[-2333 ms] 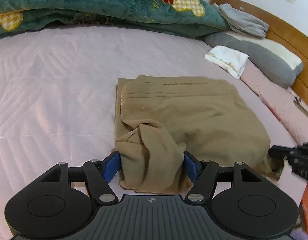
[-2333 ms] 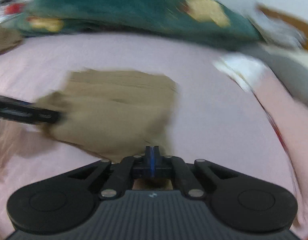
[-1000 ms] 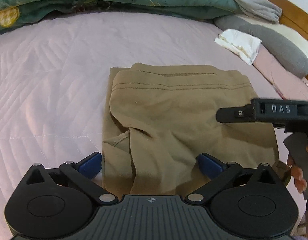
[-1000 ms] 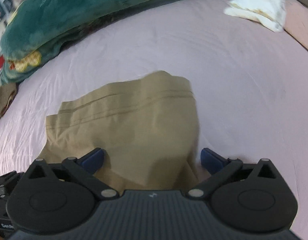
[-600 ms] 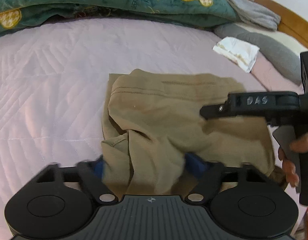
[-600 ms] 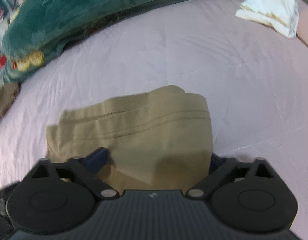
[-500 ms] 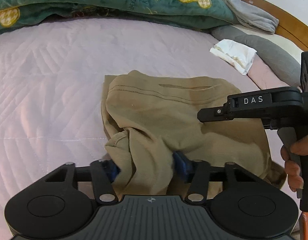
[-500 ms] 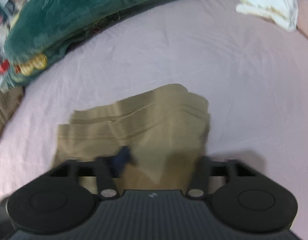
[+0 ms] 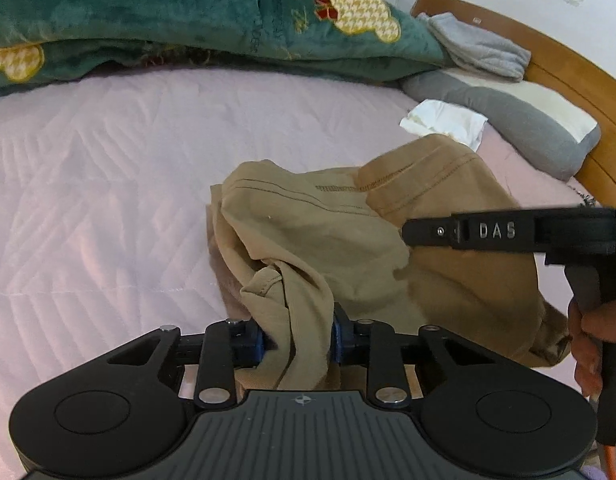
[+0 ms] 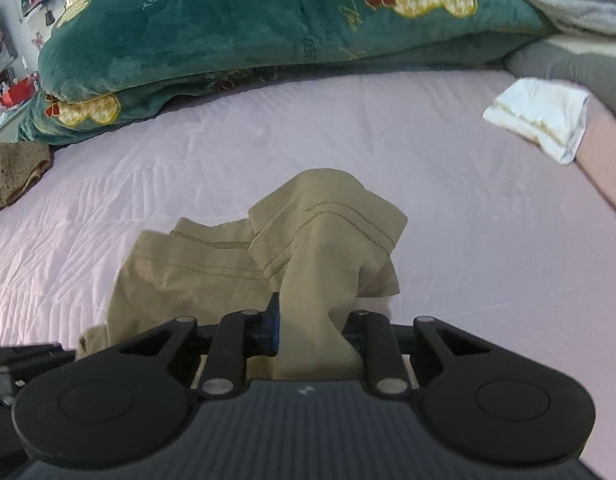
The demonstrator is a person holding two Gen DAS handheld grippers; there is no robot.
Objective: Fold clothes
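Note:
A tan garment (image 9: 332, 236) lies partly folded on the pink bed sheet (image 9: 108, 200). My left gripper (image 9: 296, 340) is closing, its blue pads pinching a bunched near edge of the cloth. In the right wrist view the same tan garment (image 10: 212, 272) rises in a fold toward my right gripper (image 10: 314, 334), which is closing with cloth gathered between its pads. The right gripper's black body (image 9: 508, 232) crosses the left wrist view at the right, with a person's hand (image 9: 592, 332) on its handle. The garment's far right corner is lifted off the sheet.
A green plush blanket (image 9: 188, 20) is heaped along the far side. A white folded cloth (image 9: 444, 120), a grey pillow (image 9: 508, 116), a grey towel (image 9: 480, 44) and the wooden headboard (image 9: 568, 64) stand at the right. Brown fabric (image 10: 12, 172) lies at the far left.
Both grippers went from wide open to clamped on the garment's near edge. Both have risen, pulling the cloth up, and the far right corner now stands off the sheet.

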